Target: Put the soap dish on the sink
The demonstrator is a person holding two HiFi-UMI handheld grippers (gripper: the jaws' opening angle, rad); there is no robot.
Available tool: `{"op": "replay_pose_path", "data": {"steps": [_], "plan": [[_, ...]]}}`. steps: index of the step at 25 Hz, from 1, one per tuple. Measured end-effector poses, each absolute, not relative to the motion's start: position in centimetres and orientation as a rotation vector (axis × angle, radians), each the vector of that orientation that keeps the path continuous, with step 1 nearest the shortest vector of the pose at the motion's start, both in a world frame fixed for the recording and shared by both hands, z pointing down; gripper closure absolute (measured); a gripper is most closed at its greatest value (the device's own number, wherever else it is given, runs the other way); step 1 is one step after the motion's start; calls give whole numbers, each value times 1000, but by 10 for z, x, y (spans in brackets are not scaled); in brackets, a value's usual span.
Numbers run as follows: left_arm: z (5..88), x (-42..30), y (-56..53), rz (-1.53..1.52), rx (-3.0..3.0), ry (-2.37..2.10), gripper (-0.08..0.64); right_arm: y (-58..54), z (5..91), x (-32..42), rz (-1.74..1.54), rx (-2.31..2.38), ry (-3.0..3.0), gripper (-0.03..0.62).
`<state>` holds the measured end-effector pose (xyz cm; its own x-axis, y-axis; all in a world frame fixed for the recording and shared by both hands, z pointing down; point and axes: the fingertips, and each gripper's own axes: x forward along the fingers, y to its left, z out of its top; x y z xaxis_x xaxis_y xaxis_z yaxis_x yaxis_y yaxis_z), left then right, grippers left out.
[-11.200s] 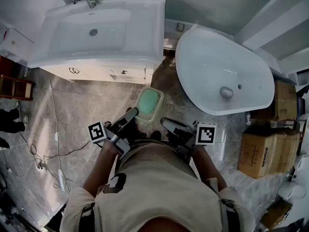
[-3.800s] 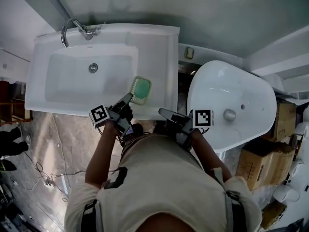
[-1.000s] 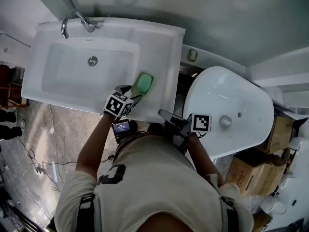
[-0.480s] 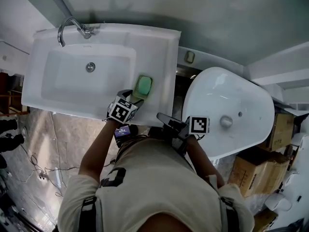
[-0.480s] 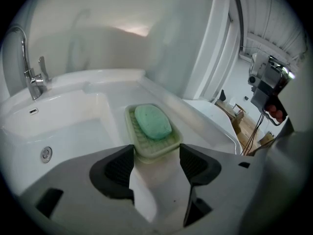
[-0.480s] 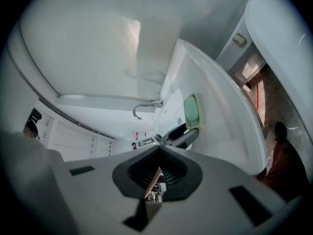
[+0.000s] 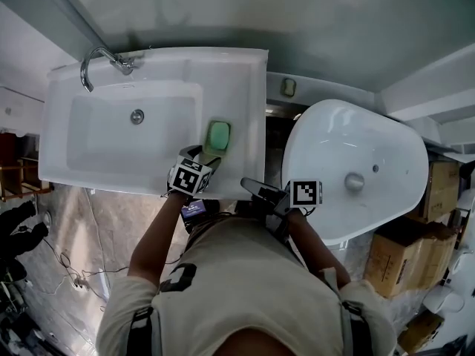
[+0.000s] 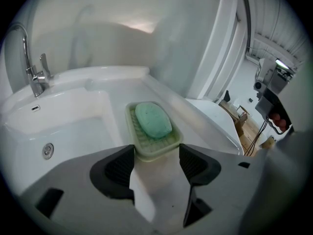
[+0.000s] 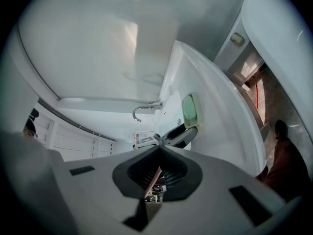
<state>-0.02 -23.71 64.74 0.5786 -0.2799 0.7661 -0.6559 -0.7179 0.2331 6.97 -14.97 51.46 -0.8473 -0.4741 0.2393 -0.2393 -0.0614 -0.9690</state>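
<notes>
There is one soap dish [image 8: 155, 146], pale and ribbed, with one green bar of soap [image 8: 153, 120] lying in it. It sits on the flat right-hand ledge of the single white sink [image 7: 111, 73], beside the basin and close to the front edge. The sink has one curved faucet [image 7: 100, 58] at its back left corner and one round drain [image 7: 137, 116] in the basin. One white bathtub [image 7: 319, 147] stands to the right of the sink, apart from it.

Two grippers are in view, one in each of the person's hands. The left gripper [image 8: 156, 155] is over the front of the ledge with its jaws spread apart and released. The near end of the dish lies just at their tips, and bare counter surface shows in the gap behind it. Whether the tips touch the dish I cannot tell.

The right gripper [image 9: 157, 151] hangs in front of the sink, off its right front corner. Its jaws are clenched together with nothing between them.
</notes>
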Motion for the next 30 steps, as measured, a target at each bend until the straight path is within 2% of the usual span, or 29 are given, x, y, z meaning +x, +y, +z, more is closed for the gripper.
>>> {"op": "replay_pose_path", "data": {"steps": [30], "plan": [[661,20,-262,1124,2285,-842,262,-160,523,92,-2076,-817,2020,581]]}}
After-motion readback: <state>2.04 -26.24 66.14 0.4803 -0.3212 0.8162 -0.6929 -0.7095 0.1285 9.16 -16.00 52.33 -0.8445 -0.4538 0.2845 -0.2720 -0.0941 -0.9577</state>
